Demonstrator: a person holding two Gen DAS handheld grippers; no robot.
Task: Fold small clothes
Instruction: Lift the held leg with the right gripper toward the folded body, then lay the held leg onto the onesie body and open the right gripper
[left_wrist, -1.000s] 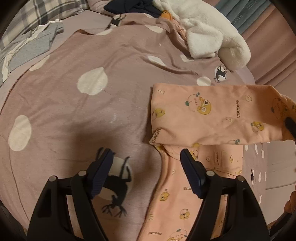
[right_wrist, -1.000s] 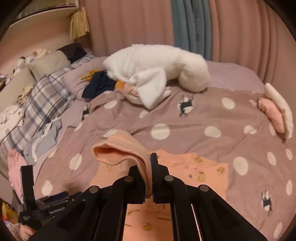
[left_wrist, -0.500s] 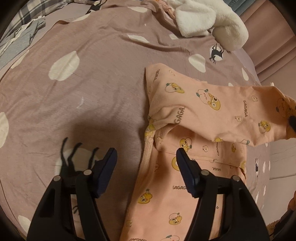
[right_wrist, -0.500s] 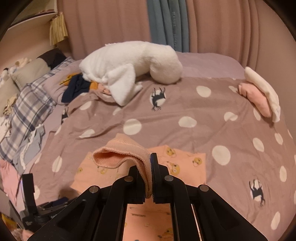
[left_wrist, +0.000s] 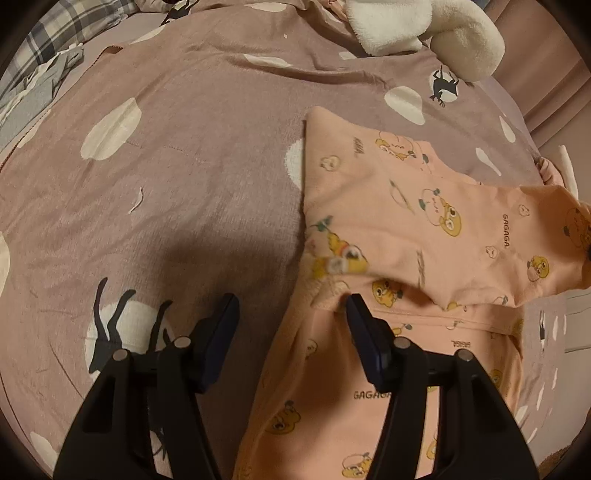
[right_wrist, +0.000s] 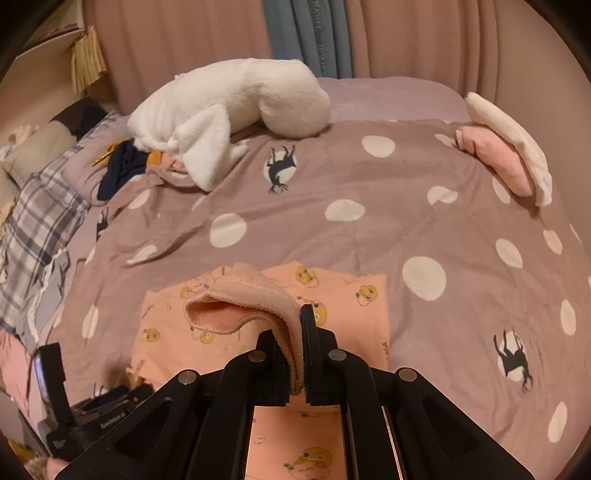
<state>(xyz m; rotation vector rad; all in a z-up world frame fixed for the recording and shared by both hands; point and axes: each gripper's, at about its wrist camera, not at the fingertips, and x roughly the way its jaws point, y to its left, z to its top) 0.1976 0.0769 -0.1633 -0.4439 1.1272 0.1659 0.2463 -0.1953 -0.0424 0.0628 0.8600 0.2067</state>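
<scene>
A small peach garment (left_wrist: 424, 229) printed with yellow cartoon animals lies on the mauve polka-dot bedspread (left_wrist: 166, 184). One leg is lifted and drawn across the rest toward the right edge of the left wrist view. My left gripper (left_wrist: 291, 317) is open and empty, low over the garment's left edge, its right finger over the fabric. My right gripper (right_wrist: 301, 328) is shut on the garment's ribbed cuff (right_wrist: 240, 306), holding it above the flat part of the garment (right_wrist: 332, 295). The left gripper's body shows at the lower left of the right wrist view.
A large white plush toy (right_wrist: 229, 110) lies at the far side of the bed. Dark and orange clothes (right_wrist: 125, 162) and a plaid pillow (right_wrist: 37, 221) are at the left. A pink and white folded pile (right_wrist: 502, 155) sits at the right edge.
My left gripper has moved forward and right, closer to the garment's fold. My right gripper has carried the cuff further over the garment, lower toward the bed.
</scene>
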